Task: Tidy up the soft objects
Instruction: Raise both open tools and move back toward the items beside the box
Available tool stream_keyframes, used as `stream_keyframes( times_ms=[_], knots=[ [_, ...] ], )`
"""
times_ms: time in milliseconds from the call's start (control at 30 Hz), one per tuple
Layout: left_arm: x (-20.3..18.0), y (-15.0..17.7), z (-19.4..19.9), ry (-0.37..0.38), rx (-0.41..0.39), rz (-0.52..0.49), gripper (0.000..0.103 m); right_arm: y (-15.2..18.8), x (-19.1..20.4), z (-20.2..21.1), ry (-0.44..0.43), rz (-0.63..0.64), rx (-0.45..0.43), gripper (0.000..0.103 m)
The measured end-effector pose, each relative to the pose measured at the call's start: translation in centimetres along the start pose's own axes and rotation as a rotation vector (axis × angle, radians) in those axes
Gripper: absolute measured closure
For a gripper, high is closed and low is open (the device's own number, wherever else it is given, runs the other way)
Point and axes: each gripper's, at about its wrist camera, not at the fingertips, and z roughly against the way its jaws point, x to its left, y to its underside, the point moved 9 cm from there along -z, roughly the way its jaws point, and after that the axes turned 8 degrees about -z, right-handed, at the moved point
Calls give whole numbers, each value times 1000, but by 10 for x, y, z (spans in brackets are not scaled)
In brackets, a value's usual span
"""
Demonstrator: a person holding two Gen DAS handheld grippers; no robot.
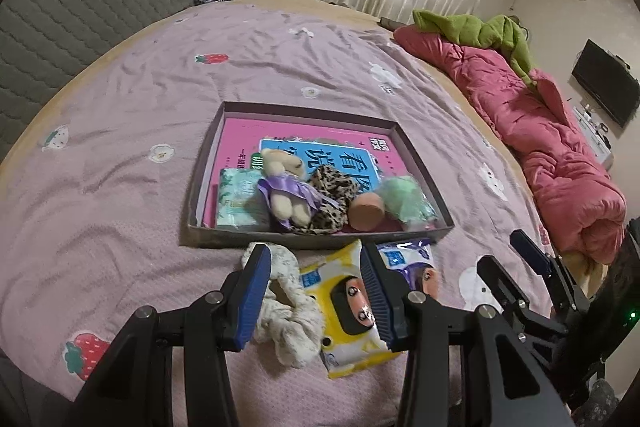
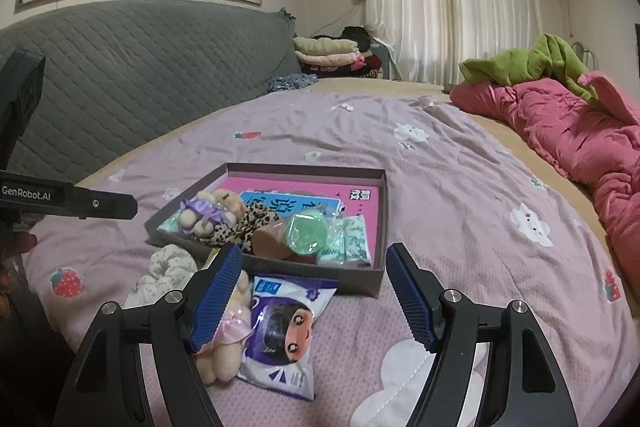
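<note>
A shallow dark box (image 1: 420, 163) was positioned on the lilac bedspread (image 1: 120, 155), with a pink book (image 1: 280, 135) laid flat on its floor. Along the near wall of the box, the following soft items were packed side by side: a green tissue pack (image 1: 236, 199), a plush bear in a purple dress (image 1: 286, 187), a leopard-print cloth (image 1: 332, 195), a brown sponge-like cylinder (image 1: 366, 213) and a green item in clear wrap (image 1: 404, 201).

Outside the box, just in front of its near wall, three further items were observed. A pale floral scrunchie (image 1: 288, 315) lay beside a yellow tissue packet (image 1: 344, 307), and a purple tissue packet (image 2: 280, 331) lay to the right of these. In the right wrist view, a second small plush in a pink dress (image 2: 226, 339) was seen touching the purple packet.

The left gripper (image 1: 316, 291) was held with its jaws spread, straddling the scrunchie and the yellow packet; contact with either could not be confirmed, as the view was partly blocked. The right gripper (image 2: 314, 291) was likewise released, its fingers wide apart above the purple packet, nothing being grasped.

A rolled pink quilt (image 1: 540, 131) lay well apart along the right edge of the bed.
</note>
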Motion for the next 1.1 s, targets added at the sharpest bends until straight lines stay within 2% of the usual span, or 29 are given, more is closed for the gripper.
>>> stream_keyframes(
  times_ms=[300, 600, 933, 1100],
  knots=[
    [-18, 19, 7, 27, 27, -24, 57, 12, 3, 12, 13, -17, 41, 27],
    [-36, 43, 11, 70, 71, -53, 57, 25, -10, 22, 54, -59, 86, 27],
    [-50, 59, 15, 85, 96, -71, 57, 41, -2, 28, 70, -24, 144, 27],
    [-55, 74, 7, 101, 136, -60, 57, 52, 3, 26, 64, -4, 185, 27]
  ],
)
